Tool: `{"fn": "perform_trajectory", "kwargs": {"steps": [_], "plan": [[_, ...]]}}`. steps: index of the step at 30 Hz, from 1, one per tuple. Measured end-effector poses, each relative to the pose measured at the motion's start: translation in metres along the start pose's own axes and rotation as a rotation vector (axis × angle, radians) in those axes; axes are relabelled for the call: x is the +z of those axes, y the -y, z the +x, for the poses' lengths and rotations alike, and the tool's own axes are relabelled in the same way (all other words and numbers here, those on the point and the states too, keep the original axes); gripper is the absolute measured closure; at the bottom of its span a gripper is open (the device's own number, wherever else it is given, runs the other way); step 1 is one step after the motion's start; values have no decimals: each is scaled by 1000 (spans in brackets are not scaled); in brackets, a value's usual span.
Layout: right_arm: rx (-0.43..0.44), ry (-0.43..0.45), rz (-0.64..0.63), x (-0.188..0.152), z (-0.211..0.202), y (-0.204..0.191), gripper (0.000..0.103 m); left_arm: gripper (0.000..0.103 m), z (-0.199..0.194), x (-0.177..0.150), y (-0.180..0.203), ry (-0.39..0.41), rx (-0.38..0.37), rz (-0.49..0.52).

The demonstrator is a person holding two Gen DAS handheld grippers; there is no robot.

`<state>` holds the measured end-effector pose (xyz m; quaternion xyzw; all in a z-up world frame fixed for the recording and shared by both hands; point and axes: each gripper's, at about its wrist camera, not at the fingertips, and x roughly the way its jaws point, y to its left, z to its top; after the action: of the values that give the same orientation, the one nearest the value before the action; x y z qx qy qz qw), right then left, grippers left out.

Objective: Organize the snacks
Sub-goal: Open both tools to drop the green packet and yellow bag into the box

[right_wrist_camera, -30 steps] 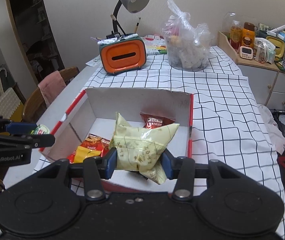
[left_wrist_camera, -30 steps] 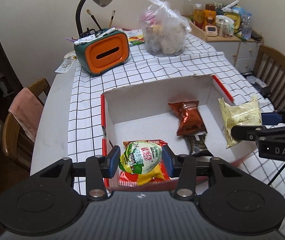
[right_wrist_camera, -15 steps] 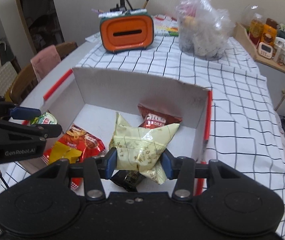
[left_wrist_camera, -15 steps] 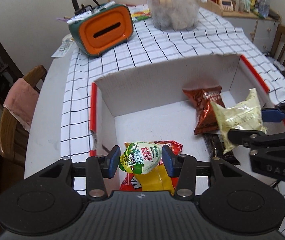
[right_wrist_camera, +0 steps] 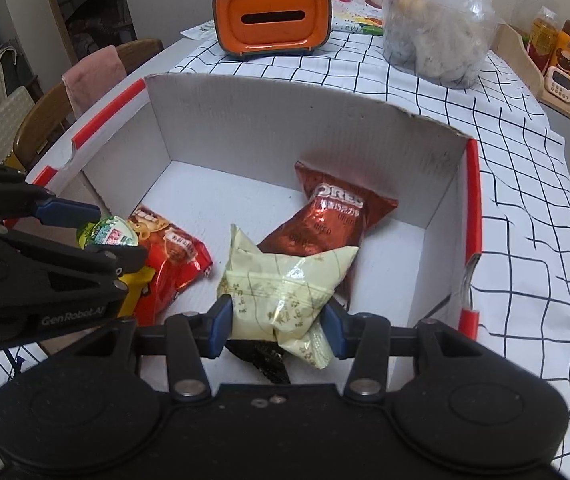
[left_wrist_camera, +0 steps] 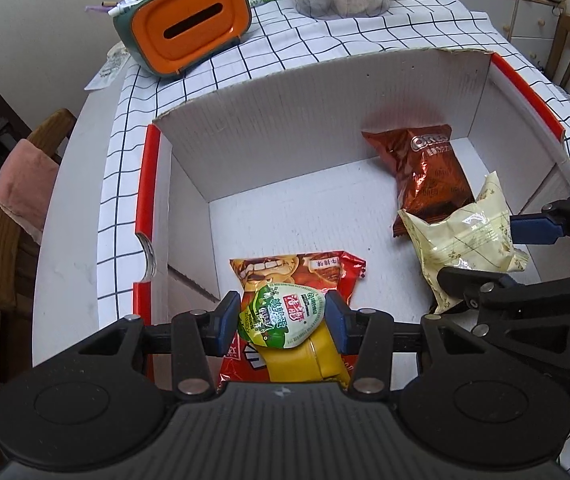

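Left gripper (left_wrist_camera: 283, 318): jaws pinch a green egg-shaped snack pack (left_wrist_camera: 281, 316), pads pressed on both its sides. Directly beneath the jaws lies a red and yellow snack bag (left_wrist_camera: 301, 272), flat on the floor of the white cardboard box (left_wrist_camera: 285, 120). Ahead of the jaws and to their right, a brown Oreo packet (left_wrist_camera: 425, 168) rests against the far right corner.

Right gripper (right_wrist_camera: 277, 320): jaws pinch a pale yellow packet (right_wrist_camera: 285, 284), held over the box interior, overlapping the Oreo packet's near end. A dark wrapper (right_wrist_camera: 263, 358) lies just under these jaws. Beyond the box, on the checked bench (right_wrist_camera: 425, 92), stand an orange tissue holder (right_wrist_camera: 271, 20) and a clear plastic bag (right_wrist_camera: 433, 28).
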<state>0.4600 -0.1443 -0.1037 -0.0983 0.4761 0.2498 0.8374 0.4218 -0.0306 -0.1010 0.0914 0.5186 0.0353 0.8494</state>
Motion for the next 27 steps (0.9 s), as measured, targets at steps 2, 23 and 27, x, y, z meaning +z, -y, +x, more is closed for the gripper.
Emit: {"fn": "perform_trajectory", "kwargs": {"steps": [2,23,27], "plan": [[3,-2,5,-1,0,-1,57,57,1,-1,-2,-8,-3,-11],[25,90,65,-6,-52,-2,42,35,-54,-16,-24,83,-56,-77],[24,114,80,-10,-69,-5,37,34,-71,-23,-27,111,-68,-75]]}}
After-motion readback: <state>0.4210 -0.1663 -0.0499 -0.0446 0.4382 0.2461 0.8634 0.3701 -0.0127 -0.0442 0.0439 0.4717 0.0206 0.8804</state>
